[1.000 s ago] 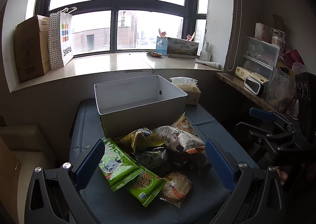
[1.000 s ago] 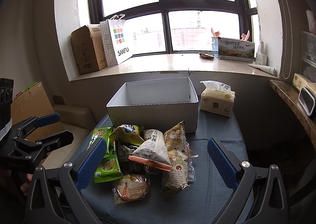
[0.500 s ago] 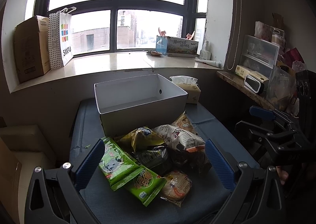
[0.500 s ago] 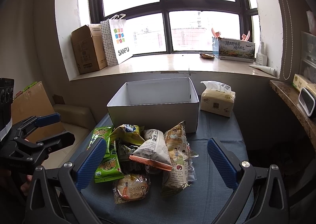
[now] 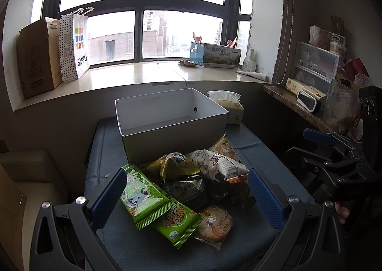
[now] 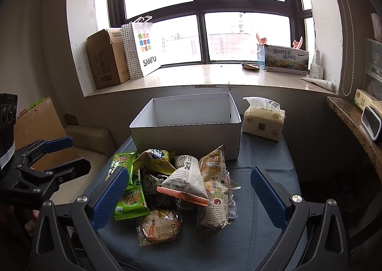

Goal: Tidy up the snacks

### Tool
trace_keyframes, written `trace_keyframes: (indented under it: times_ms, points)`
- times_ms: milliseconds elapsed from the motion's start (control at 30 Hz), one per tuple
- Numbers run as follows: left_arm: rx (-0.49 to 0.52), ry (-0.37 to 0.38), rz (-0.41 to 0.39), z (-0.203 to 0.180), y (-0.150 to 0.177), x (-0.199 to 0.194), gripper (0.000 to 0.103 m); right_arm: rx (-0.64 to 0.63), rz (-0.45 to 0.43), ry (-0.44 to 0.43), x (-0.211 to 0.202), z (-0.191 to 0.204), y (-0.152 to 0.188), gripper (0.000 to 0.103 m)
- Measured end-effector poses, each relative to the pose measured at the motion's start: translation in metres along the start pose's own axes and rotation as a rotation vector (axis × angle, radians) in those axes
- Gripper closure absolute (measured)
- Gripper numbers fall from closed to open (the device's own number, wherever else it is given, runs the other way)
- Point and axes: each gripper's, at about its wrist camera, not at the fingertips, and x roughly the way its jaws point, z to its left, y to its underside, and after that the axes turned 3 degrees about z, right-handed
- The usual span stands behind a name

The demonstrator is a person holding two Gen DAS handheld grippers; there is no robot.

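Snacks [image 6: 176, 180] lie heaped on the blue cloth of the table [image 6: 262, 235], just in front of the white box [image 6: 188, 137], whose open top shows bare white walls. At the left of the heap are two green packets [image 6: 130, 199], one overlapping the other; a yellow-green bag [image 6: 155, 159] sits behind them, nearest the box. A round cake in clear wrap [image 6: 158, 225] lies at the near edge. In the middle a white bag with an orange seam [image 6: 188, 180] leans on a tall beige packet [image 6: 214, 187] to its right. The left gripper [image 5: 186, 197] hangs over the near side of the pile, its blue pads spread wide and gripping nothing. The right gripper [image 6: 187, 197] does the same, fingers wide apart and bare. A tissue pack [image 6: 263, 120] stands just beside the box's right corner.
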Motion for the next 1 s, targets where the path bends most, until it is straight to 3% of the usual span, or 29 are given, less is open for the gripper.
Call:
trace_keyframes:
  times_ms: [667,867,1000]
  points:
    - [-0.019,-0.006,0.022,0.003,0.001,0.006,0.000,-0.001,0.002,0.000,0.001,0.001,0.002,0.000]
    - [-0.202,0.014,0.195,0.035,0.009,0.053,0.000,0.003,0.006,0.000,0.002,0.001,0.004,0.000]
    - [-0.365,-0.048,0.326,0.065,0.022,0.096,0.000,0.005,0.012,-0.002,0.004,0.000,0.004,0.000]
